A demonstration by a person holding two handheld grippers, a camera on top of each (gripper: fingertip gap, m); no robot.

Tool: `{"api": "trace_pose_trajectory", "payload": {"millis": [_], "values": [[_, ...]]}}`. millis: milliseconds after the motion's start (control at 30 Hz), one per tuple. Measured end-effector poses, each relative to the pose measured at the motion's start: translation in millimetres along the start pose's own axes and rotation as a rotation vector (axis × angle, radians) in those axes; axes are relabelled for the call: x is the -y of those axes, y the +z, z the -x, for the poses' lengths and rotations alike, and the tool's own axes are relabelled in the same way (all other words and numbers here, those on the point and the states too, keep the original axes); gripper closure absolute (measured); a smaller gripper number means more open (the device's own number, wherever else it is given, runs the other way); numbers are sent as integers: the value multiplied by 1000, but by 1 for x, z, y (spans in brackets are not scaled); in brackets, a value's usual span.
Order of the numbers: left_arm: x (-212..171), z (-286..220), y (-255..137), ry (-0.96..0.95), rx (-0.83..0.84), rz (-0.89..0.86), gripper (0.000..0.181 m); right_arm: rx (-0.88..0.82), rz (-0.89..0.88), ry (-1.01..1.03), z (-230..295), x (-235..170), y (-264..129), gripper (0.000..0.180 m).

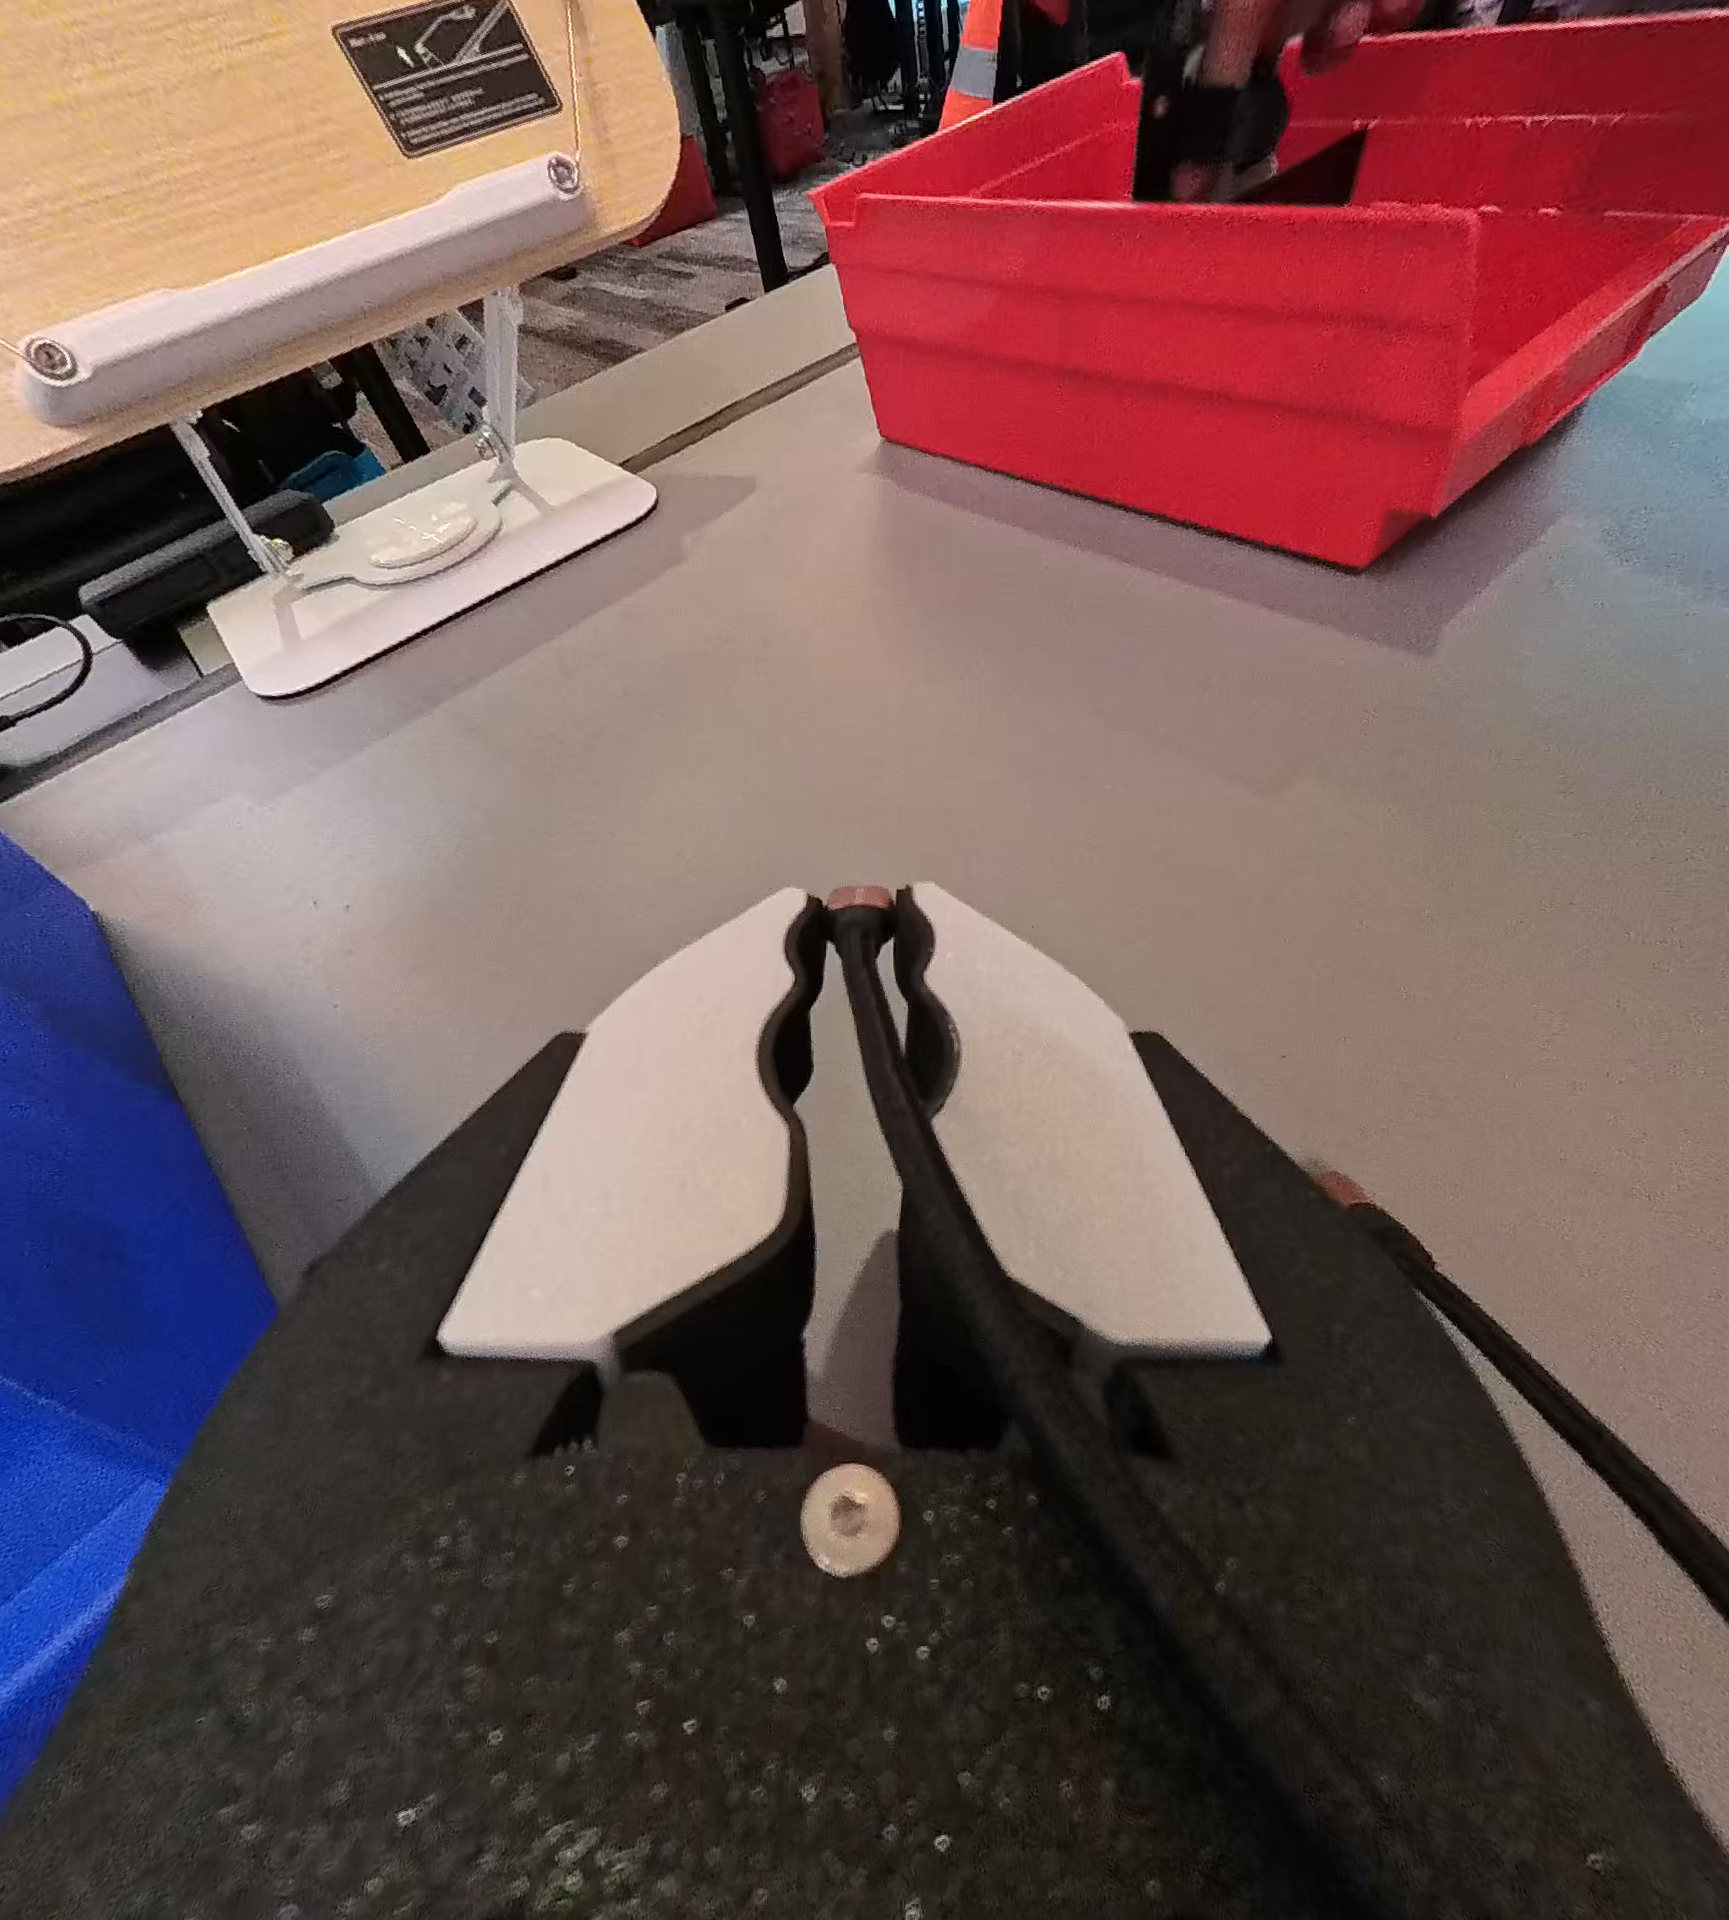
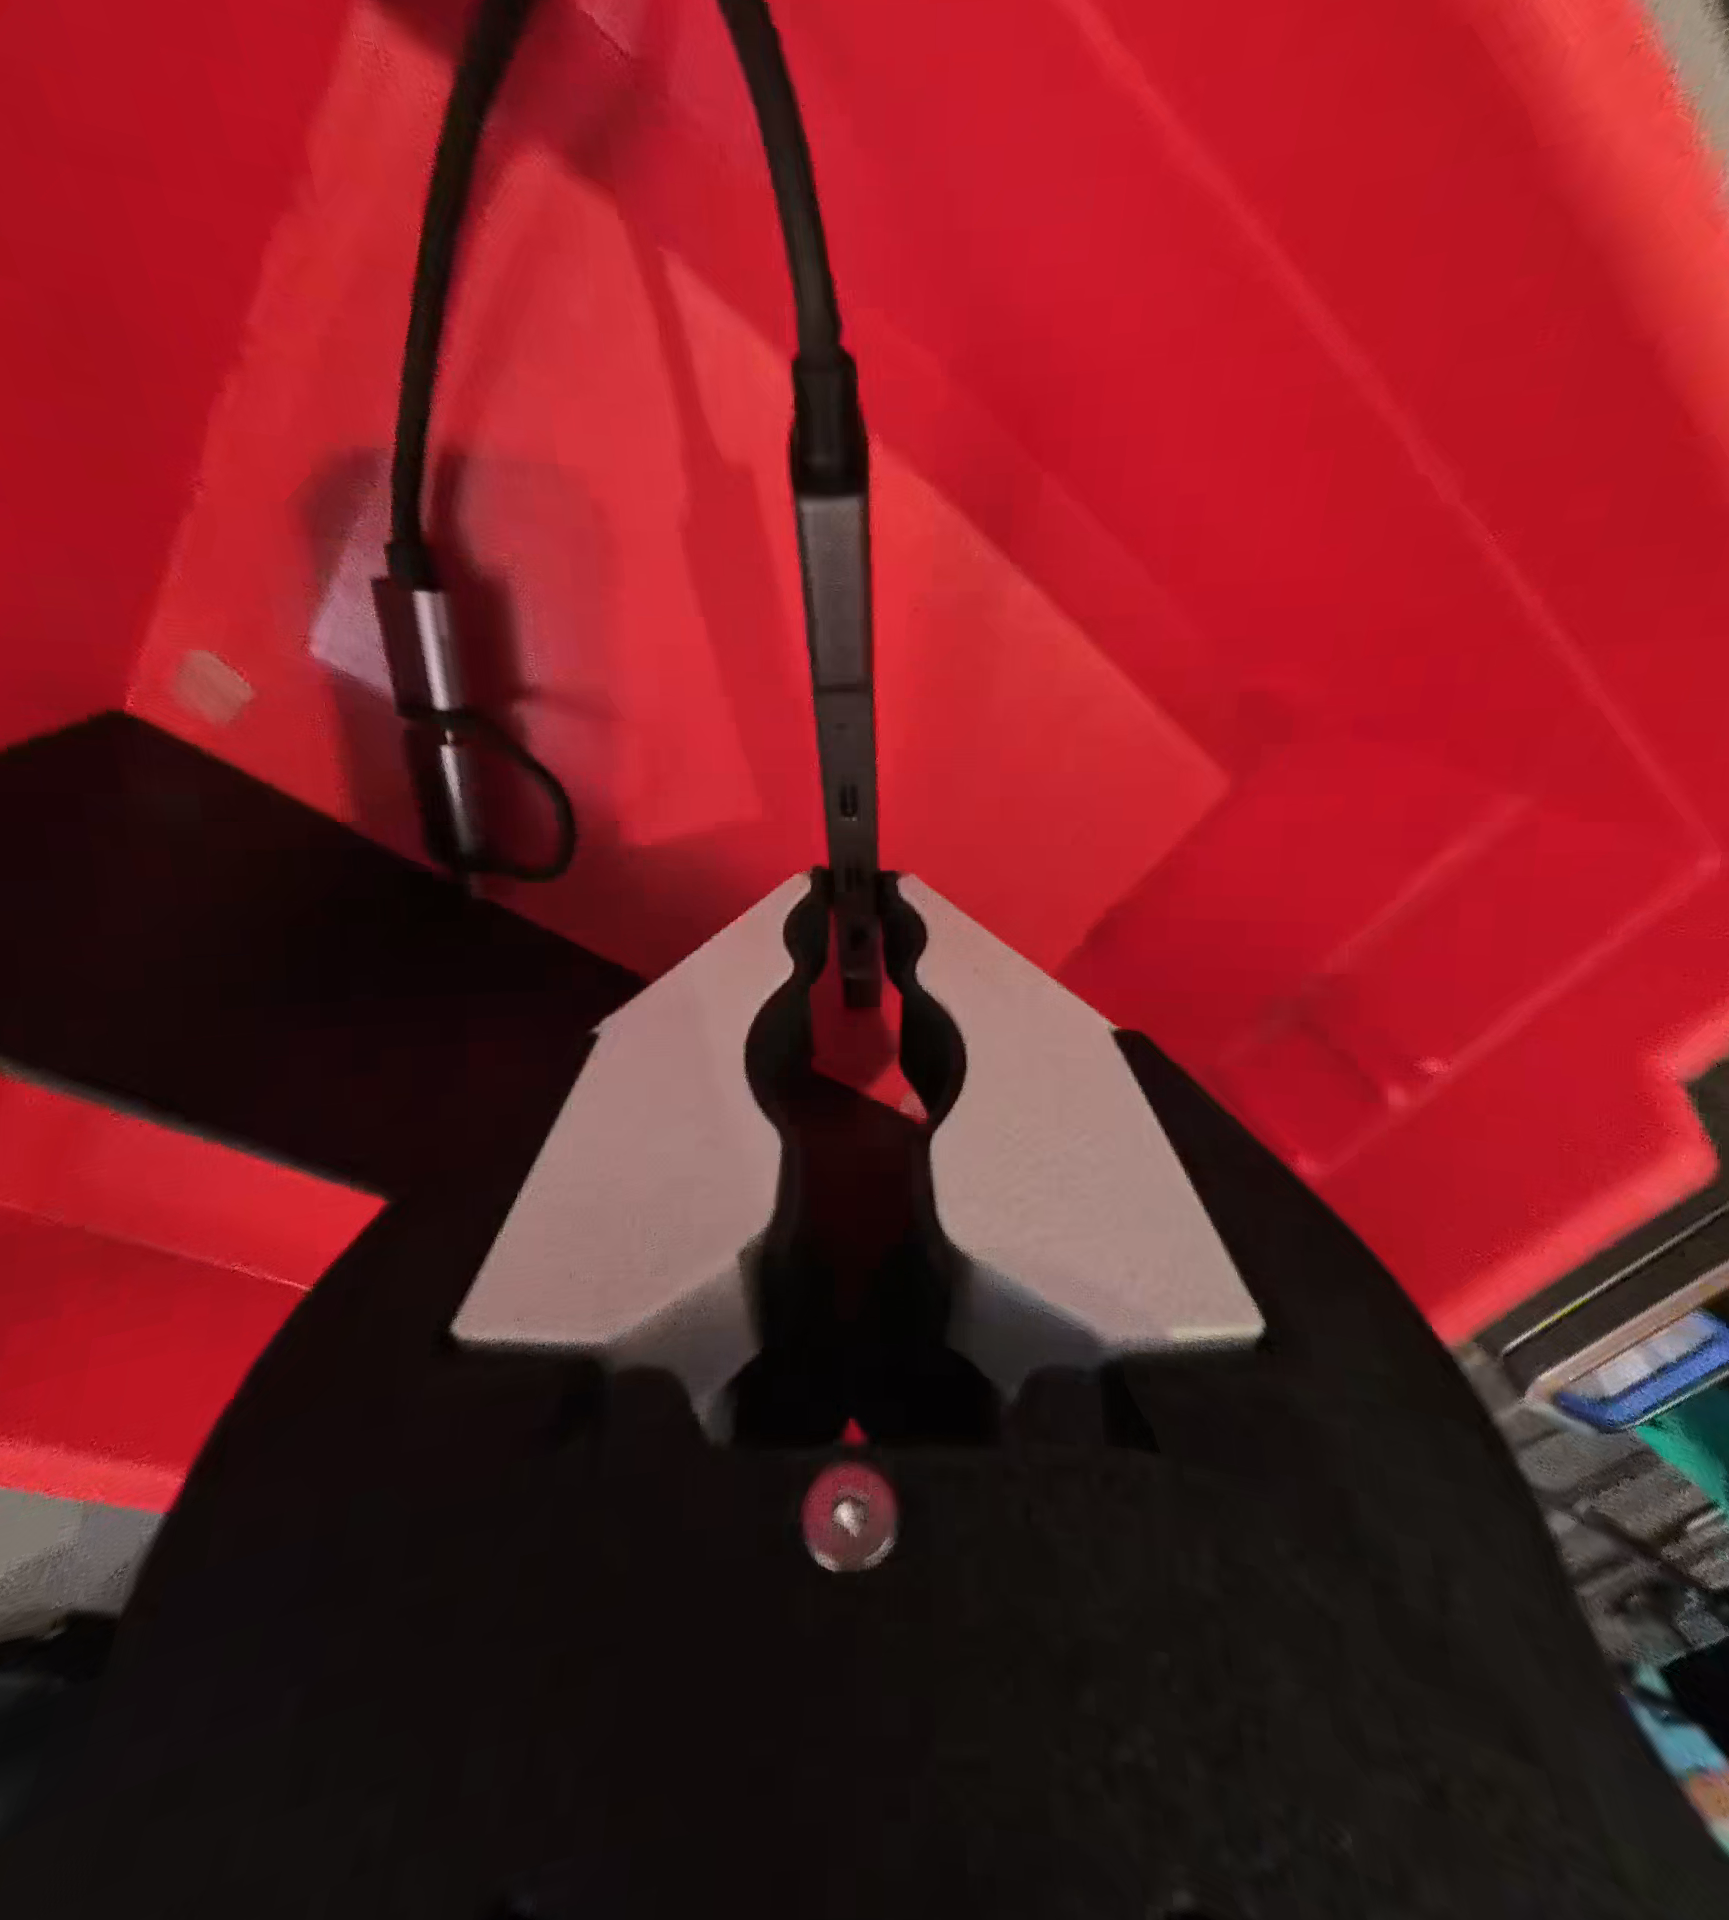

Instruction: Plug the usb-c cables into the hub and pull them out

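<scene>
My left gripper point(image 1: 861, 902) is shut on the copper-coloured plug of a black braided usb-c cable point(image 1: 953, 1205), held just above the grey table point(image 1: 943, 644). The cable runs back between the fingers; its other copper end point(image 1: 1343, 1187) lies on the table at the right. My right gripper point(image 2: 852, 881) is inside the red bin point(image 2: 1255, 520), shut on the edge of a slim grey hub point(image 2: 839, 644). The hub's black lead point(image 2: 787, 208) arcs up and over to a grey plug with an adapter point(image 2: 439, 707) hanging at the left. The right gripper also shows far off in the left wrist view point(image 1: 1208, 125).
The red bin point(image 1: 1203, 343) stands at the table's far right. A wooden board on a white stand point(image 1: 403, 561) stands at the far left. A blue bin point(image 1: 29, 1195) is close on the left. A black flat piece point(image 2: 195, 894) lies in the red bin. The gap from one gripper's tips to the other's is roughly 45 cm. The left gripper is farther from the black flat piece point(image 2: 195, 894), some 35 cm, than the right, some 10 cm.
</scene>
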State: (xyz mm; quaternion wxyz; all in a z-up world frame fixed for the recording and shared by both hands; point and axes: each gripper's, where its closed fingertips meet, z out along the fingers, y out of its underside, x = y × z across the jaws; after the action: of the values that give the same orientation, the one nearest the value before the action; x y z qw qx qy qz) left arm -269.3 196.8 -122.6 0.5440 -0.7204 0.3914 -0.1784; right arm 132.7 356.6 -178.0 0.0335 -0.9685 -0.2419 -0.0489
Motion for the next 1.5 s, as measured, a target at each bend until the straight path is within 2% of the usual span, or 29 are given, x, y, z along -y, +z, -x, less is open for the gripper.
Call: {"api": "trace_pose_trajectory", "payload": {"millis": [133, 233, 300, 400, 467, 533, 600, 700, 800, 900, 1233, 1267, 1300, 1400, 1433, 1467, 1500], "values": [[-2, 1, 1, 10, -7, 9, 168, -5, 23, 66, -5, 4, 7, 164], [-8, 5, 5, -19, -9, 39, 168, -90, -91, 93, -17, 10, 3, 151], [-10, 9, 8, -47, -8, 44, 168, -166, -238, 136, -22, 17, -20, 142], [-16, 17, 11, -66, 12, 71, 168, -298, -514, 115, 1, 20, -85, 141], [-20, 21, 14, -78, 29, 99, 168, -310, -717, 67, 52, 19, -129, 141], [-27, 26, 16, -82, 67, 147, 168, -114, -927, -57, 148, 17, -160, 142], [-36, 36, 16, -58, 150, 219, 168, 167, -1114, -190, 258, 5, -180, 145], [-40, 39, 15, -28, 196, 259, 168, 502, -1208, -314, 390, -25, -175, 146], [-39, 37, 15, 16, 207, 264, 168, 541, -1243, -360, 456, -39, -149, 148], [-36, 32, 16, 62, 217, 266, 168, 332, -1278, -407, 467, -30, -135, 155], [-39, 22, 19, 117, 219, 293, 168, 344, -1241, -492, 492, -17, -127, 155], [-40, 21, 19, 119, 216, 299, 168, 337, -1237, -492, 492, -17, -125, 160], [-40, 20, 19, 120, 213, 301, 168, 321, -1244, -487, 490, -17, -126, 177], [-39, 22, 20, 115, 223, 285, 168, 307, -1246, -479, 486, -16, -129, 177], [-38, 24, 20, 111, 240, 270, 159, 299, -1265, -452, 479, -14, -133, 177], [-35, 25, 20, 109, 250, 257, 141, 299, -1280, -421, 470, -12, -138, 177], [-34, 25, 19, 107, 247, 251, 131, 309, -1301, -387, 460, -10, -145, 177]]}}
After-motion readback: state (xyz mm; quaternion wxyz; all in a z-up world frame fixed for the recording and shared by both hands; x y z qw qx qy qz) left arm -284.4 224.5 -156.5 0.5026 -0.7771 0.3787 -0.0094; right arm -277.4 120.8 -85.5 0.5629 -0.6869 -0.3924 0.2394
